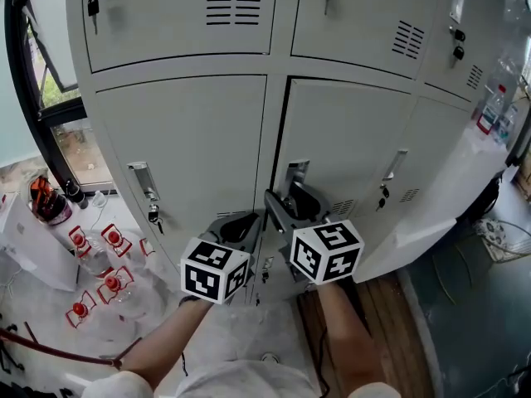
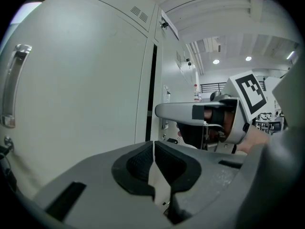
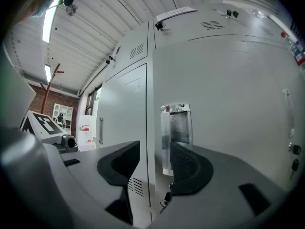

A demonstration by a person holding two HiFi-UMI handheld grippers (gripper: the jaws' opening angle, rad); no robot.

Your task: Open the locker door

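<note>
1. Hanging low in front of the neighbouring door (image 1: 191, 139), the left gripper (image 1: 241, 227) has its jaws pressed together with nothing between them. Its own view shows the dark pads (image 2: 138, 163) meeting at their tips.
2. Just right of it, a dark vertical gap (image 1: 283, 139) runs along the left edge of the locker door (image 1: 348, 139). This gap is wider than the seams around the other doors.
3. The locker door is a plain pale grey panel in the lower row, middle column. It has a chrome handle (image 1: 296, 172) low by its left edge and small vent slots (image 1: 343, 207) near the bottom.
4. The right gripper (image 1: 289, 206) is at that handle with its jaws spread apart.
5. In the right gripper view, the door's left edge and the handle (image 3: 175, 128) line up with the opening between the jaws. The handle sits nearer the right-hand pad (image 3: 190, 168); I cannot tell whether either pad touches the metal.
6. Further right, another door carries a long handle (image 1: 394, 166).
</note>
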